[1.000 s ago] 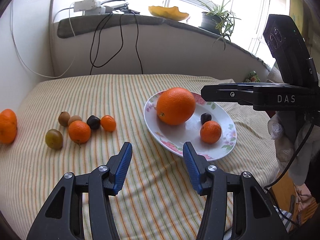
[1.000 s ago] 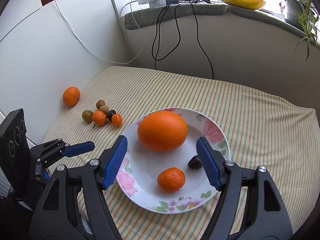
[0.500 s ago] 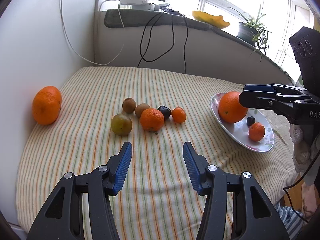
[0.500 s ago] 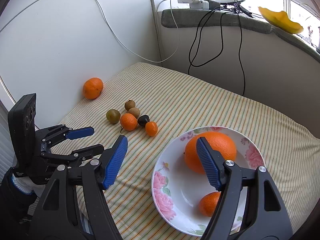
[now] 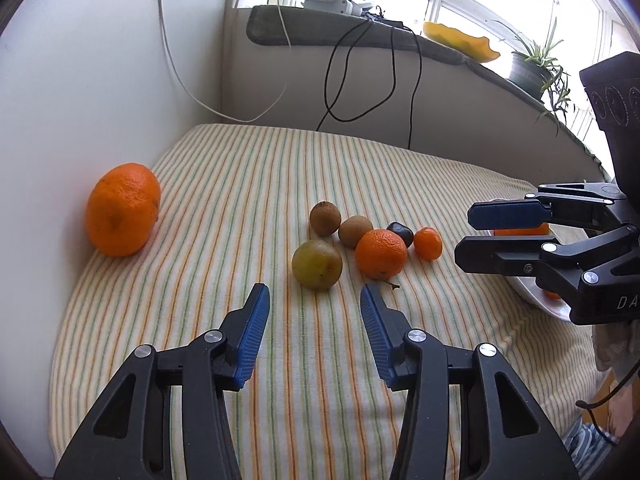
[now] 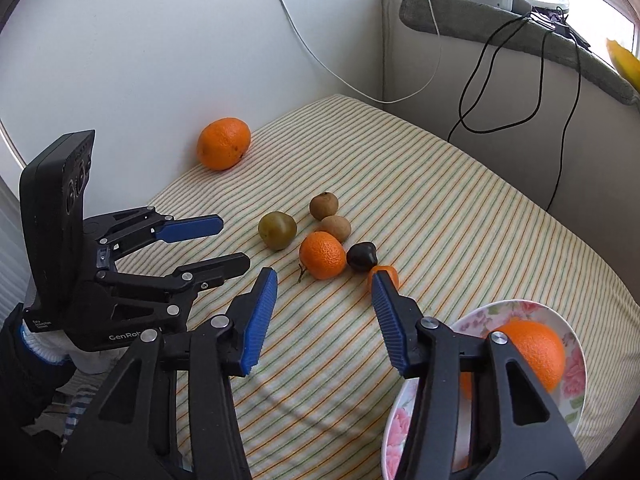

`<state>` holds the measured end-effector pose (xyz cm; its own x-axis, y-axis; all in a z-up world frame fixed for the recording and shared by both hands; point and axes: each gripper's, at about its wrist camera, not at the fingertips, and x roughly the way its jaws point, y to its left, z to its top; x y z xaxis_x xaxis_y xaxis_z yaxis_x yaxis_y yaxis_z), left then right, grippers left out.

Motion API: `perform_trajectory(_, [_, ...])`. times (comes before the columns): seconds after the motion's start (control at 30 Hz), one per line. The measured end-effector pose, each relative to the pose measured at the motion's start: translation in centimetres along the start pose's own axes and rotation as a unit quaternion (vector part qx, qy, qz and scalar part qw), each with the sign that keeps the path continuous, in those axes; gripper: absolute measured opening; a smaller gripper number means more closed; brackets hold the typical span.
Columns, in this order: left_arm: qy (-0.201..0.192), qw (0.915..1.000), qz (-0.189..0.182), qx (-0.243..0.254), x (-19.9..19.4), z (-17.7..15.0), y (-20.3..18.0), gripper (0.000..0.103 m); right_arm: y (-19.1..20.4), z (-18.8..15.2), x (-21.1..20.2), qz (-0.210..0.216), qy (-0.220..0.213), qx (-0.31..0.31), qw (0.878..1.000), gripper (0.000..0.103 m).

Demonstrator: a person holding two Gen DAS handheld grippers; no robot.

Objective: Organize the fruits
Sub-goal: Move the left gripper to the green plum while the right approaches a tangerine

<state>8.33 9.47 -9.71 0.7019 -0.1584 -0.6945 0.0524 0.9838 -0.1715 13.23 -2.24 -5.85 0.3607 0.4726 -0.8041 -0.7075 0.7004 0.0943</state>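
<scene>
Orange mandarin (image 5: 381, 253) mid-cloth looks light, soft-skinned, apt to roll; grip its widest part gently w/ left gripper (image 5: 314, 334), right gripper (image 6: 324, 317), both narrowing, empty.

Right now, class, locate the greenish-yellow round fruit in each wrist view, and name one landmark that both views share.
Left wrist view: the greenish-yellow fruit lies just below centre, nearest of the cluster to the left gripper.
Right wrist view: the same fruit sits left of centre, at the cluster's left edge.
Shared landmark: the large lone orange by the white wall.
</scene>
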Motion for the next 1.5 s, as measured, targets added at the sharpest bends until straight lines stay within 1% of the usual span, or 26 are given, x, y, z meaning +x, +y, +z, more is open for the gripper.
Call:
perform_trajectory(0.1, [0.006, 1.0000, 0.002, 0.005, 0.6, 0.2, 0.4, 0.040, 0.4, 0.4, 1.3, 0.001, 0.011, -0.008, 1.000, 0.046])
perform_trajectory(0.23, [0.012, 0.9999, 0.004, 0.010, 1.2, 0.5, 0.7, 0.040, 0.5, 0.9, 3.0, -0.005, 0.028, -0.018, 0.999, 0.045])
perform_trajectory(0.47, [0.023, 0.9995, -0.001, 0.020, 2.2, 0.7, 0.6, 0.040, 0.2, 1.8, 5.1, -0.015, 0.044, -0.021, 0.999, 0.045])
perform_trajectory(0.67, [0.031, 0.9990, -0.003, 0.033, 2.9, 1.0, 0.1, 0.040, -0.1, 2.2, 6.0, -0.011, 0.050, -0.017, 0.999, 0.044])
perform_trajectory(0.83, [0.036, 0.9986, -0.002, 0.039, 3.4, 1.2, -0.2, 0.040, 0.1, 2.4, 7.1, -0.009, 0.060, -0.023, 0.998, 0.039])
perform_trajectory(1.07, [0.040, 0.9981, -0.001, 0.047, 3.9, 1.4, -0.6, 0.040, 0.3, 2.4, 7.7, -0.016, 0.071, -0.028, 0.997, 0.039])
perform_trajectory(1.17, [0.040, 0.9980, -0.005, 0.049, 3.9, 1.4, -0.6, 0.035, 0.5, 2.4, 8.0, -0.017, 0.074, -0.032, 0.997, 0.038])
perform_trajectory(1.23, [0.040, 0.9977, -0.008, 0.053, 4.0, 1.3, -0.9, 0.029, 0.6, 2.4, 7.9, -0.018, 0.075, -0.033, 0.996, 0.038])
perform_trajectory(1.37, [0.038, 0.9973, -0.002, 0.062, 4.0, 1.3, -1.6, 0.026, 0.9, 2.3, 7.9, -0.022, 0.075, -0.036, 0.996, 0.037])
perform_trajectory(1.5, [0.036, 0.9975, -0.004, 0.060, 4.0, 1.2, -1.6, 0.026, 0.6, 2.2, 7.8, -0.021, 0.069, -0.028, 0.997, 0.036])
